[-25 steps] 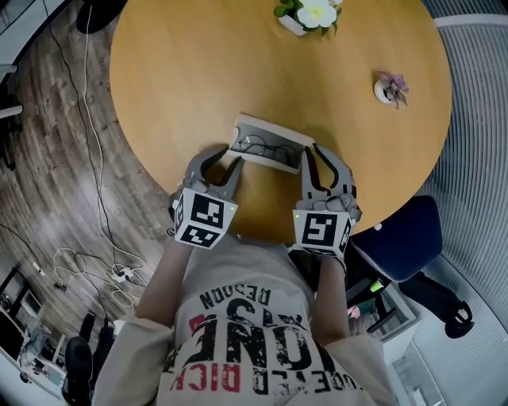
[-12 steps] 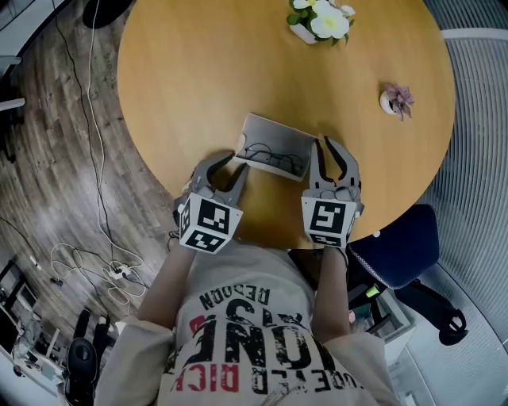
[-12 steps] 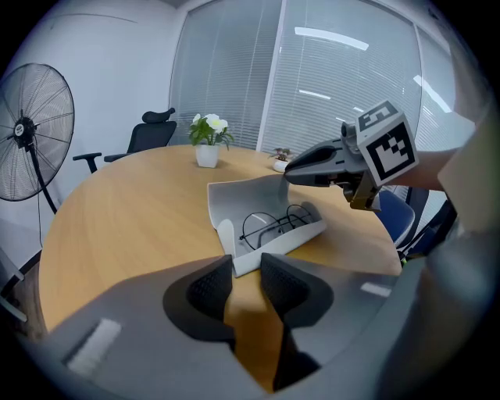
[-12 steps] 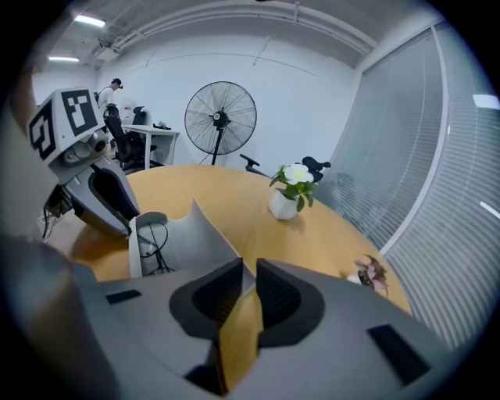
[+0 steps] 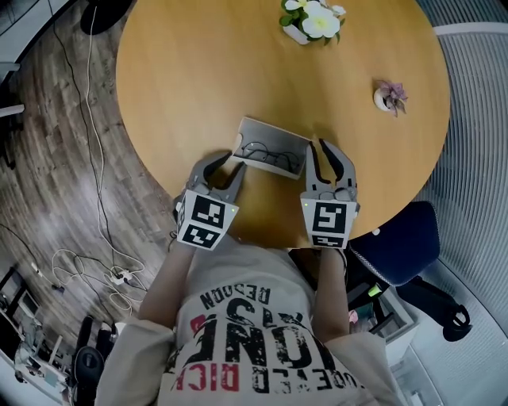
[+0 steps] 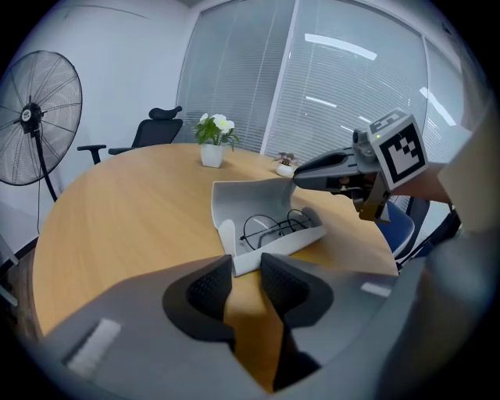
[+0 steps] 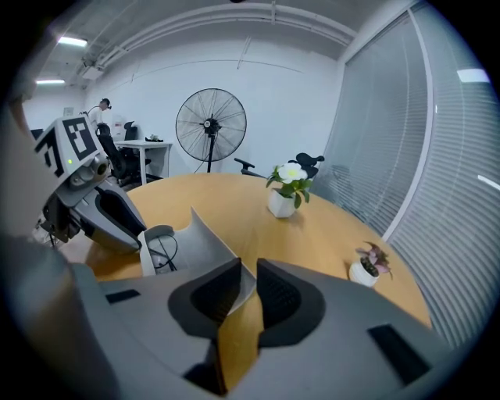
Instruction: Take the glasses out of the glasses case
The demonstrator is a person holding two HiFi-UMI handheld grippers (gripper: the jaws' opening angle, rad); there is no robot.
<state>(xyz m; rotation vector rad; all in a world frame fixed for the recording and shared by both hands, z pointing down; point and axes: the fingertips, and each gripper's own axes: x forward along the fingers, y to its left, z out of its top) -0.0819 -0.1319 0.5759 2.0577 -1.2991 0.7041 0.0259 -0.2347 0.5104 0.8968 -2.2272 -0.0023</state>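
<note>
An open grey glasses case (image 5: 268, 133) lies near the round wooden table's (image 5: 198, 71) front edge. Its lid (image 6: 242, 199) stands up on the far side. Thin black wire glasses (image 5: 266, 151) rest in its tray (image 6: 273, 226). My left gripper (image 5: 232, 160) is at the case's near left corner, pads closed on the end of the front wall (image 6: 247, 269). My right gripper (image 5: 319, 147) is at the case's right end, its narrow jaws closed on the edge of the lid (image 7: 199, 242).
A white pot of white flowers (image 5: 312, 17) stands at the table's far side. A small pink plant (image 5: 389, 91) sits at the right. A blue chair (image 5: 401, 238) is by my right elbow. Cables (image 5: 87, 262) lie on the floor at the left. A standing fan (image 7: 211, 125) is beyond the table.
My right gripper has rolled and edged a little forward along the case's right end. The left gripper has stayed at the case's near left corner.
</note>
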